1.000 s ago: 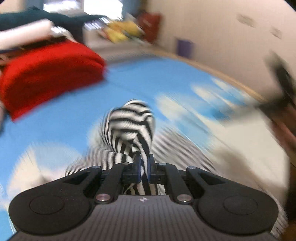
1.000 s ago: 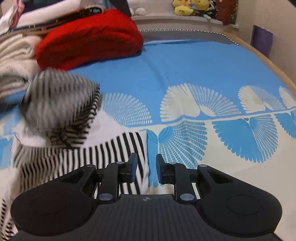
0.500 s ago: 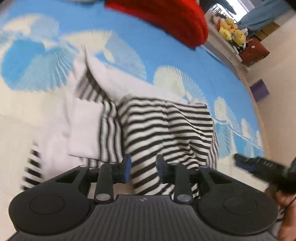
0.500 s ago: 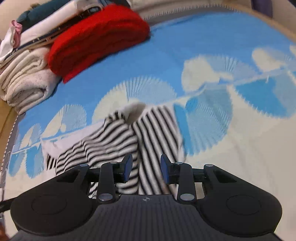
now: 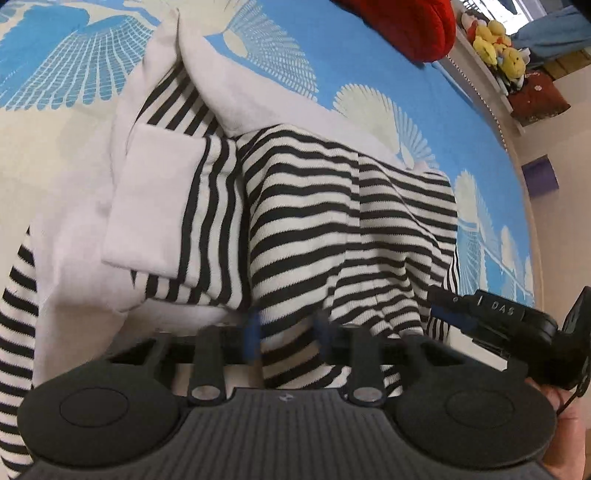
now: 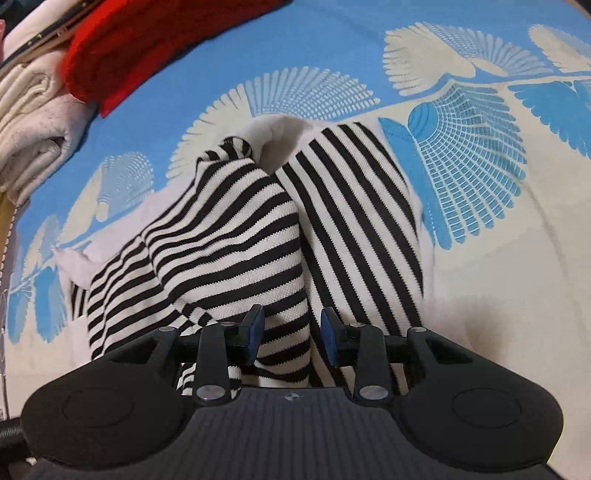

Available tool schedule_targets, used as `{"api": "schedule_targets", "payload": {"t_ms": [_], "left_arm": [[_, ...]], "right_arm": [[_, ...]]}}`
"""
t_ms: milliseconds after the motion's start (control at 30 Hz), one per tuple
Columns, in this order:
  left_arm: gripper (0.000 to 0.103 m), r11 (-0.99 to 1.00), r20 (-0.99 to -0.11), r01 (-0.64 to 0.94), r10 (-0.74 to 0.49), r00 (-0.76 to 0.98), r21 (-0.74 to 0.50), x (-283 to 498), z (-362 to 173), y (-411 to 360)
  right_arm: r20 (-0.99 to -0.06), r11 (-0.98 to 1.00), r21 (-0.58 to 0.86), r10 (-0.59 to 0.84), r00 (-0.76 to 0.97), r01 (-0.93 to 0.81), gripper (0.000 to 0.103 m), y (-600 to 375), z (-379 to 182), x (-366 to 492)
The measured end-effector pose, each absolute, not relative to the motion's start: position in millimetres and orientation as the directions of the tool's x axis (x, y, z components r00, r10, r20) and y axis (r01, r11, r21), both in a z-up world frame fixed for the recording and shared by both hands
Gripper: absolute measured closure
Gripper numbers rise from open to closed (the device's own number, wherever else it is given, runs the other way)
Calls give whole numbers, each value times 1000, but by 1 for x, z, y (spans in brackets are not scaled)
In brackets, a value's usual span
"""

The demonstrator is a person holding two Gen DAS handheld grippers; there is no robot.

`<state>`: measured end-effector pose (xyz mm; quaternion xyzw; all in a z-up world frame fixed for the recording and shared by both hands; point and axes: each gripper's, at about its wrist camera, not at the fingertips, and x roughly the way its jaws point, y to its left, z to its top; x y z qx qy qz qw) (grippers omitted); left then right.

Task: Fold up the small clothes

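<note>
Jaws of left gripper [image 5: 286,339] closing, fingers blurred and set apart, a fold of the black-and-white striped garment [image 5: 332,221] bunched between them; no clear press of pads on cloth. Pointing steeply down at the bed.

Outward in the left wrist view: striped body panel filling the middle, with a striped sleeve ending in a white cuff [image 5: 155,199] at 10 o'clock. At 3 o'clock, the right gripper [image 5: 480,314] reaching in over the garment's far edge, with a hand [image 5: 569,417] behind it at 4 o'clock. Underneath, a blue bedspread [image 5: 351,48] with a cream fan print. At 1 o'clock, a folded red knit [image 5: 406,22]; further toward 2 o'clock, yellow plush toys [image 5: 495,44] on a ledge and a purple box [image 5: 541,177] by the wall.

Jaws of right gripper [image 6: 291,338] parted to a middling gap, gripping nothing, hanging just over the striped garment [image 6: 240,240], with cloth visible between and below the blue pads.

Outward in the right wrist view: garment rumpled in two lobes from 6 to 12 o'clock, stripes running in different directions on each, with white lining showing at the top. Around it, the bedspread [image 6: 332,55]. At 11 o'clock, the red knit [image 6: 147,48]; at 10 o'clock, just beside it, folded cream textiles [image 6: 33,122].
</note>
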<state>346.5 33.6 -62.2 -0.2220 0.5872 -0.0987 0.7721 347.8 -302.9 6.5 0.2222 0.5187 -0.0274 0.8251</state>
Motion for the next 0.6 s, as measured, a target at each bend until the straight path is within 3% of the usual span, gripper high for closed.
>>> {"api": "schedule_targets", "payload": {"t_ms": [67,100,133,333,433,500,567,600], "left_arm": [[100,885,-860,-106,-401,316,-452,351,-58,35],[101,887,-850,-107,-388,356,-450,353,-51,39],[101,891,-834,-97,-371,408,-444,355,-41,44],[102,869,-596,-2,-338,728,-495,346,30,83],[102,850,-622,-73,-322,713,-523,346,25,103],[102,828,-691,-146,-340,638,-542,349,6,111],[100,793,-738,-191,-410,536,-579,351,-15,112],[90,783,-762,-207,-447,468,-587,352,-26,108]], "right_arm": [[-860,901,342,187,475,265,81,-303,5,347],[-850,899,355,196,489,255,99,-302,6,346],[-835,896,367,199,514,250,102,-303,9,344],[-635,813,548,251,731,196,103,-333,69,317],[-574,775,609,283,769,170,103,-346,84,299],[-610,746,633,316,727,207,103,-351,72,292],[-738,780,560,317,596,278,103,-348,47,299],[-796,806,506,299,527,307,102,-346,35,301]]}}
